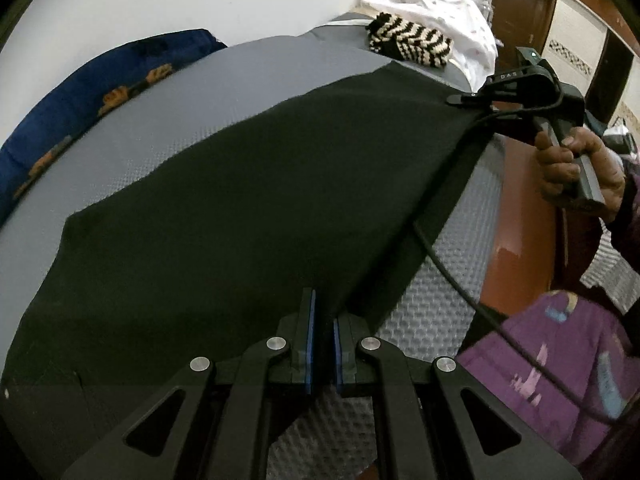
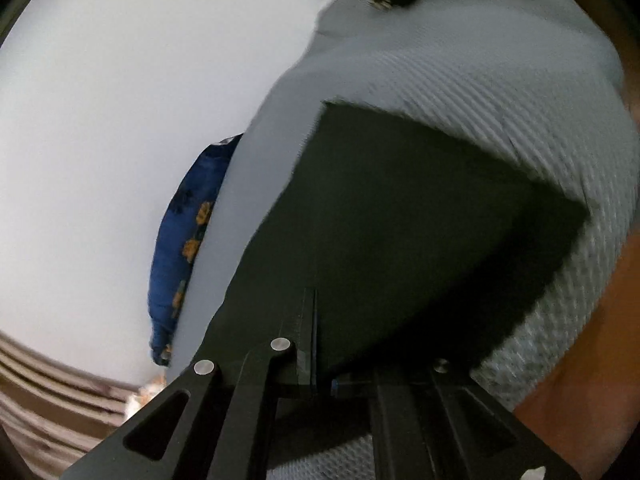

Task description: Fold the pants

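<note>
The black pants [image 1: 240, 200] lie spread across a grey textured bed cover [image 1: 200, 92]. At the bottom of the left wrist view, my left gripper [image 1: 324, 320] is shut on the pants' near edge, with dark cloth pinched between its blue pads. At the far right corner of the pants, my right gripper [image 1: 456, 99] is shut on the cloth, and a hand [image 1: 576, 168] holds its handle. In the blurred right wrist view the pants [image 2: 400, 208] drape over my right gripper [image 2: 316, 320], which is shut on them. The cloth hides one of its fingers.
A black-and-cream striped knit [image 1: 408, 40] and a white garment [image 1: 448, 12] lie at the bed's far end. A blue pillow with orange print [image 1: 80, 92] sits against the wall on the left. A cable [image 1: 440, 256] crosses the bed's right edge above the wooden frame [image 1: 516, 208]. A purple garment [image 1: 560, 360] shows lower right.
</note>
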`<act>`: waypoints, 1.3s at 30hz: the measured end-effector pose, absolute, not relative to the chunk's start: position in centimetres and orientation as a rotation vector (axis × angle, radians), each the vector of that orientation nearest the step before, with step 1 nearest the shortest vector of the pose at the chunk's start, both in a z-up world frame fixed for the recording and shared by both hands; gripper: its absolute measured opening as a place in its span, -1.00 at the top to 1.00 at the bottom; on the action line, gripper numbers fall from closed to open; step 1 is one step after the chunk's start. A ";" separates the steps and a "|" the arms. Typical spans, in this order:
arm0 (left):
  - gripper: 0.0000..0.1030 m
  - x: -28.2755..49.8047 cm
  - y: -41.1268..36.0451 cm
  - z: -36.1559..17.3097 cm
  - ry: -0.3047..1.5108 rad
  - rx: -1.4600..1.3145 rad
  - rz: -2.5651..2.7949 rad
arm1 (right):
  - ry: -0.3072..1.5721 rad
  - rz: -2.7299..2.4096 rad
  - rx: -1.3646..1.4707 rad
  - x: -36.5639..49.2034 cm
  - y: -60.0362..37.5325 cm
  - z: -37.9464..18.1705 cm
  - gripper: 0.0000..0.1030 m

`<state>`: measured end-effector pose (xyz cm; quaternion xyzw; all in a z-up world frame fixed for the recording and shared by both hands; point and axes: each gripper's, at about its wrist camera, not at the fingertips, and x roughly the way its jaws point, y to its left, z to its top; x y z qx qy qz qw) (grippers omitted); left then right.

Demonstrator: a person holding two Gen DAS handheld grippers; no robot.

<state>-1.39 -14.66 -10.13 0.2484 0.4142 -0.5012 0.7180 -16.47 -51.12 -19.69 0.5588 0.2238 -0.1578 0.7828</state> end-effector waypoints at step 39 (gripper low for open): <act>0.82 -3.5 -12.8 -9.4 0.864 0.589 -1.144 | 0.433 -0.456 1.240 -21.8 -52.5 -20.8 0.97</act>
